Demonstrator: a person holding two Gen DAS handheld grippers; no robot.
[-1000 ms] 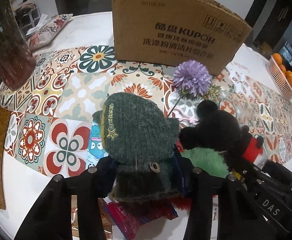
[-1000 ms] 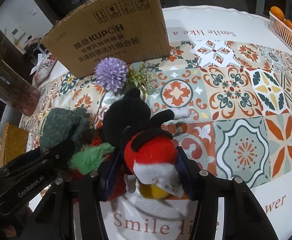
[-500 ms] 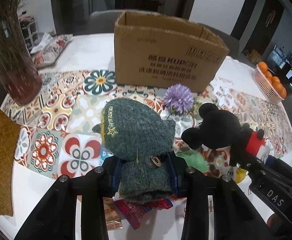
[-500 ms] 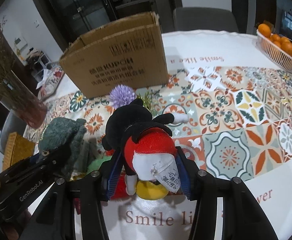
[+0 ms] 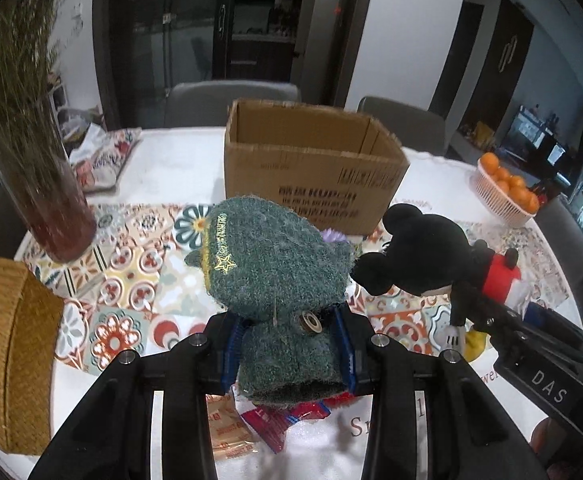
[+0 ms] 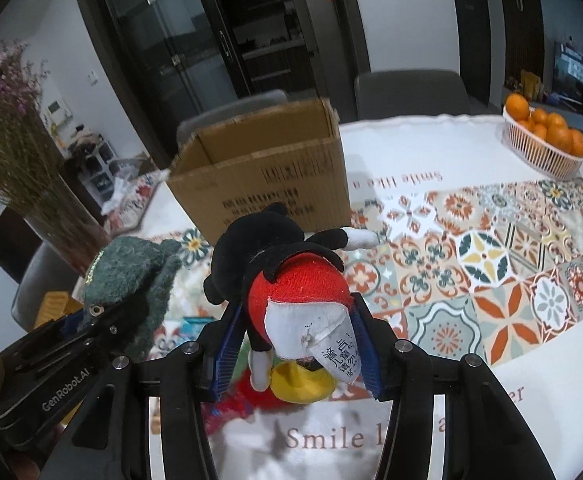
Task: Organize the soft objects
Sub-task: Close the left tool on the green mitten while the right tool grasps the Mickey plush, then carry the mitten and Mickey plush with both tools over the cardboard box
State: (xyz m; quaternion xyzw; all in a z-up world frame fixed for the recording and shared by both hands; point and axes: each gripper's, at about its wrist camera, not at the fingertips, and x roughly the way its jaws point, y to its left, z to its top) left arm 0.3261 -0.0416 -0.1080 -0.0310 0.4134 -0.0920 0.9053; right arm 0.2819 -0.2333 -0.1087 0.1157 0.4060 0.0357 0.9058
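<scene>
Both toys are lifted clear of the table, in front of the cardboard box (image 5: 311, 160) (open-topped). The left gripper (image 5: 287, 354) clamps the green knit mitten (image 5: 271, 264); the right gripper (image 6: 297, 350) clamps the mouse plush (image 6: 287, 280). Next, I judge, carry these 2 over the box rim and release.

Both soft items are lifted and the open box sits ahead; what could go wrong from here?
1. The mouse plush is pinched only at its red lower body by the right hand-held gripper; its heavy head could swing and slip.
2. Green knitted glove and plush nearly touch; both could collide at the cardboard box.
</scene>
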